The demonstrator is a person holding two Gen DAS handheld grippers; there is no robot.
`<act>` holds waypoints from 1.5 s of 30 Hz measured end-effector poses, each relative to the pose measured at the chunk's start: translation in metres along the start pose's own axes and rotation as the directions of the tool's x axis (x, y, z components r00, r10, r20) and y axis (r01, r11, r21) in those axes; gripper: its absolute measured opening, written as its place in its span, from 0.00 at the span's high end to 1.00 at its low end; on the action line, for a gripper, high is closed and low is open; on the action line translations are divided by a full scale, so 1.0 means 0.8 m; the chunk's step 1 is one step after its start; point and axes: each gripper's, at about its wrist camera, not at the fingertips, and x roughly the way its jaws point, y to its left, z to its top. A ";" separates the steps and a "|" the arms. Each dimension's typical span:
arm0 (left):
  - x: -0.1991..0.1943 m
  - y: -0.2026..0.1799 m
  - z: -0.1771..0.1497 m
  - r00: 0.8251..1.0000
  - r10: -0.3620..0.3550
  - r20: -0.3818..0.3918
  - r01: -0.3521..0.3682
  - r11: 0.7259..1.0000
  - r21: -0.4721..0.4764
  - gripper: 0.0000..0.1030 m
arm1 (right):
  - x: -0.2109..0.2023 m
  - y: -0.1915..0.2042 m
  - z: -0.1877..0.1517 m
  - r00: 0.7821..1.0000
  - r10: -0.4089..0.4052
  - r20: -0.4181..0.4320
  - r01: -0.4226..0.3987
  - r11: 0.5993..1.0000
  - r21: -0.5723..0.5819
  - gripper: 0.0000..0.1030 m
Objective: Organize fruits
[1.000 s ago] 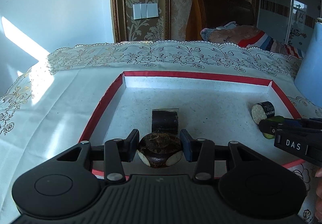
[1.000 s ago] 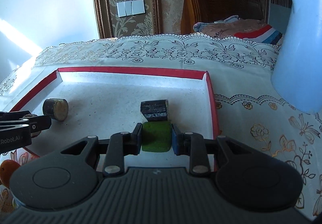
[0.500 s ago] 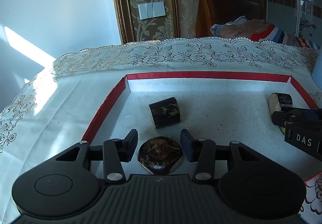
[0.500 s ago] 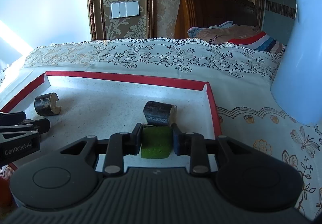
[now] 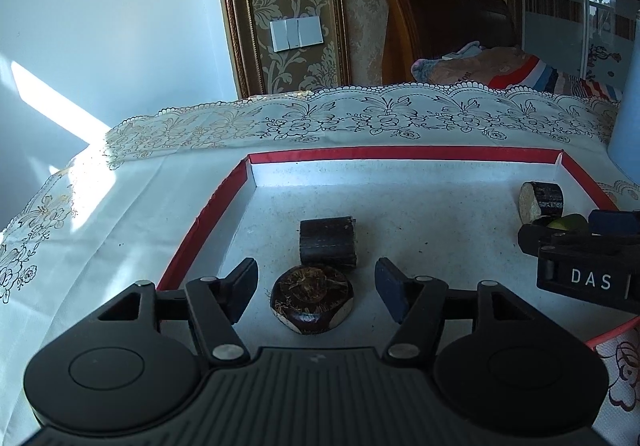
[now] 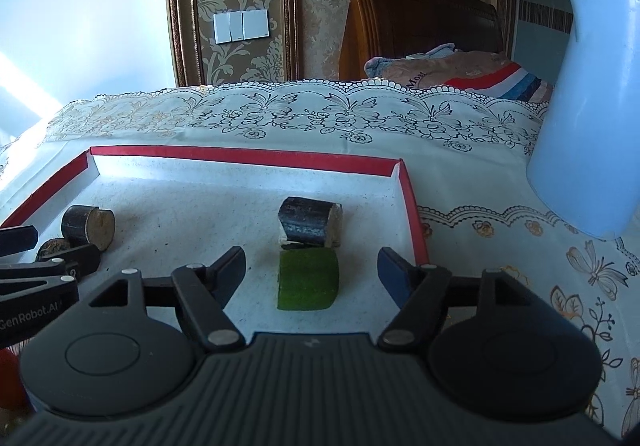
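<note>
1. Our left gripper [image 5: 316, 288] hovers low over the near left part of the tray [image 5: 400, 153], its fingers [image 5: 242, 288] spread wide and holding nothing.
2. Between those fingers, clear of both, a dark round fruit [image 5: 311, 304] lies on the tray floor.
3. Just behind it sits a dark cylinder piece [image 5: 328, 242], lying on its side, close to the round fruit; we cannot tell whether they touch.
4. Our right gripper [image 6: 311, 272] hovers over the near right part of the tray [image 6: 240, 155], fingers [image 6: 230, 272] also wide apart and empty.
5. A green piece [image 6: 308, 280] lies on the tray floor between them, touching neither finger.
6. Right behind the green piece lies a second dark piece [image 6: 310, 221], on its side, with a pale cut end toward the tray's right wall.
7. In the right view, the first dark cylinder [image 6: 88, 226] rests by the left wall, next to the other gripper's tip.
8. The tray stands on a counter [image 6: 320, 117] covered by a lace-patterned cloth.
9. A pale blue jug [image 6: 592, 117] stands on the cloth to the tray's right, well apart from the fruit.
</note>
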 end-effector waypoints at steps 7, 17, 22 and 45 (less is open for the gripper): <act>-0.003 0.003 -0.002 1.000 0.017 0.010 -0.017 1.000 -0.006 0.38 | -0.011 0.004 -0.006 1.000 0.010 0.011 -0.010 1.000 -0.017 0.13; -0.027 0.011 -0.007 0.998 0.033 0.059 -0.031 0.999 -0.026 0.30 | -0.025 0.009 -0.014 0.999 -0.007 0.039 0.009 0.999 -0.051 0.02; -0.043 0.019 -0.014 0.998 -0.004 0.067 0.008 0.998 -0.063 0.30 | -0.030 0.012 -0.018 0.999 -0.003 0.045 0.006 0.998 -0.061 0.00; -0.094 0.059 -0.057 0.997 -0.015 0.081 0.025 0.992 -0.120 0.25 | -0.077 0.002 -0.043 0.996 0.077 0.053 -0.076 0.997 -0.020 0.00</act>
